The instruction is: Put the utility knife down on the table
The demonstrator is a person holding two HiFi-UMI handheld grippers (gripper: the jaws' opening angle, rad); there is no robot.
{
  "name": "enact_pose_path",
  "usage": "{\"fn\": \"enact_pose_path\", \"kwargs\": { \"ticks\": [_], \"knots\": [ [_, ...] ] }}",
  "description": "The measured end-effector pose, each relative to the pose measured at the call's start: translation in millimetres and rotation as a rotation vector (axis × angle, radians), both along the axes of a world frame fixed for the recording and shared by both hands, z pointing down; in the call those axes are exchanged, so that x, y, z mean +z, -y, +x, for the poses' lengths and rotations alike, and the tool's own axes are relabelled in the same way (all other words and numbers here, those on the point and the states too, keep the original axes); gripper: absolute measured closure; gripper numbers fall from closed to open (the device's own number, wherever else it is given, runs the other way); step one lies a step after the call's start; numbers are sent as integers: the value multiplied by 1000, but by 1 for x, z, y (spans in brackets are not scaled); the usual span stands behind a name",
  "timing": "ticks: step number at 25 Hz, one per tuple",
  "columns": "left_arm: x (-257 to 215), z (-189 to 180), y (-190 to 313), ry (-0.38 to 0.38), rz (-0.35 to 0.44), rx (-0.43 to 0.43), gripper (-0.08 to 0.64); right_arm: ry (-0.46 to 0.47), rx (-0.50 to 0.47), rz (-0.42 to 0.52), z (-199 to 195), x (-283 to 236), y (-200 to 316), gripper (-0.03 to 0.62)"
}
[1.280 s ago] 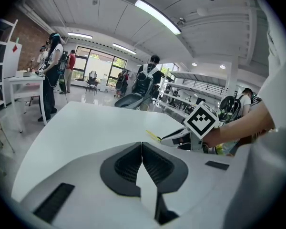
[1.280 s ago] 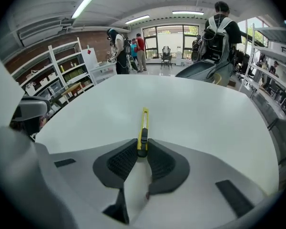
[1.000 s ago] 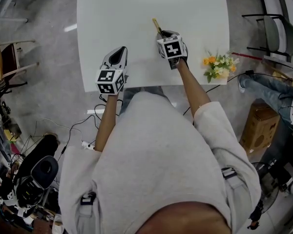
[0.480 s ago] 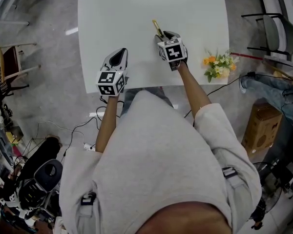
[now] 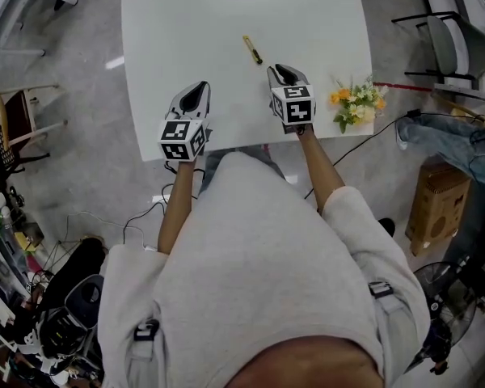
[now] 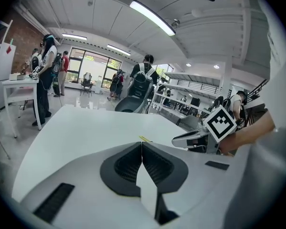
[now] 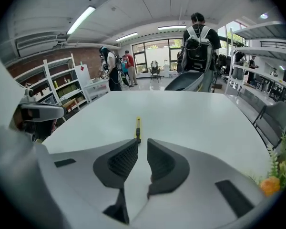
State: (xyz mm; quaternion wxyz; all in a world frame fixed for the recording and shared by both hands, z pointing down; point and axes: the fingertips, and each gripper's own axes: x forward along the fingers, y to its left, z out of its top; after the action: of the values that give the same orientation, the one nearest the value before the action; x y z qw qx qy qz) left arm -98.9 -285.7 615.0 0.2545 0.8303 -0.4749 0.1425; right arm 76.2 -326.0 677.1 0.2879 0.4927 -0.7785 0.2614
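The utility knife point(image 5: 252, 49) lies flat on the white bench point(image 5: 186, 31), yellow with a dark end, a little right of the middle of the top and touching neither pair of tongs. We see the right tongs point(image 7: 142, 144) just short of it, pointing toward its dark end. Their jaws are closing, with a narrow gap between the pads and nothing in that gap (the knife sits beyond the tips, not between them). The left tongs point(image 6: 142, 147) hover off to the left near the front edge, jaws pressed together and empty. A bunch of yellow and white flowers point(image 5: 354, 103) lies at the bench's right edge.
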Motion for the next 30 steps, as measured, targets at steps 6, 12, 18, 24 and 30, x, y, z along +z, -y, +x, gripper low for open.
{"fn": "enact_pose_path", "kwargs": {
  "ticks": [6,12,18,24,30],
  "knots": [
    [-11,11,5,0,16,35,538,26,90,74,28,-25,-27,545],
    [-30,14,11,2,53,53,538,26,121,139,41,-50,-47,561],
    [-55,8,20,12,107,46,539,44,144,244,46,-89,-35,561],
    [-80,6,37,31,170,32,538,63,145,330,49,-125,-12,561],
    [-112,4,55,25,250,21,538,70,120,409,40,-158,6,561]
  ]
}}
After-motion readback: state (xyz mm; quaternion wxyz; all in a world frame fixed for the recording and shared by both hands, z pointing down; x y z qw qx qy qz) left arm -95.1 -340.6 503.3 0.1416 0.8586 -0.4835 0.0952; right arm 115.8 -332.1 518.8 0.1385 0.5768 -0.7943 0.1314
